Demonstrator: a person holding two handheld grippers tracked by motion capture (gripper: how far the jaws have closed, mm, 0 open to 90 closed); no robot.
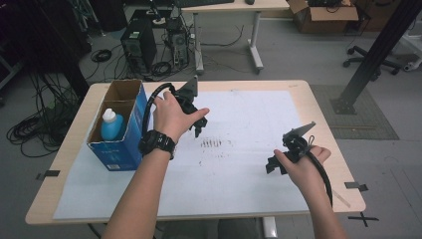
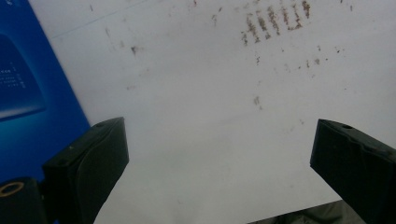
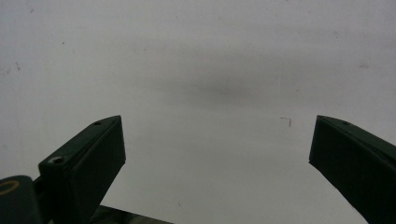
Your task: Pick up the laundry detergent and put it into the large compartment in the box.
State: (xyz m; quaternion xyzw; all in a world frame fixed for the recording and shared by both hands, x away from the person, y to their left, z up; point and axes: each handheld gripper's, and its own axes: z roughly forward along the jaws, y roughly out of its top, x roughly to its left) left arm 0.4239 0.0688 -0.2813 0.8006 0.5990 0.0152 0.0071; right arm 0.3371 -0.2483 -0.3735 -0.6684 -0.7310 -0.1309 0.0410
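Left gripper [image 1: 199,124] and right gripper [image 1: 272,164] both jaws apart, empty, over white sheet [image 1: 249,144]. Blue box [image 1: 124,144] with bottle [image 1: 111,124] just left of left gripper.

A light wooden worktop [image 1: 318,107] carries a white sheet [image 1: 249,164] that covers most of its top; brown smudge marks [image 1: 211,143] sit near the sheet's middle; an open blue cardboard box [image 1: 119,144] stands at the left edge of the sheet, with a blue bottle with a white cap [image 1: 110,124] upright inside it; beyond the worktop, a black computer tower [image 1: 139,47] stands on the grey floor among cables, a white desk [image 1: 229,7] behind it; a cardboard box [image 1: 323,17] lies farther right.
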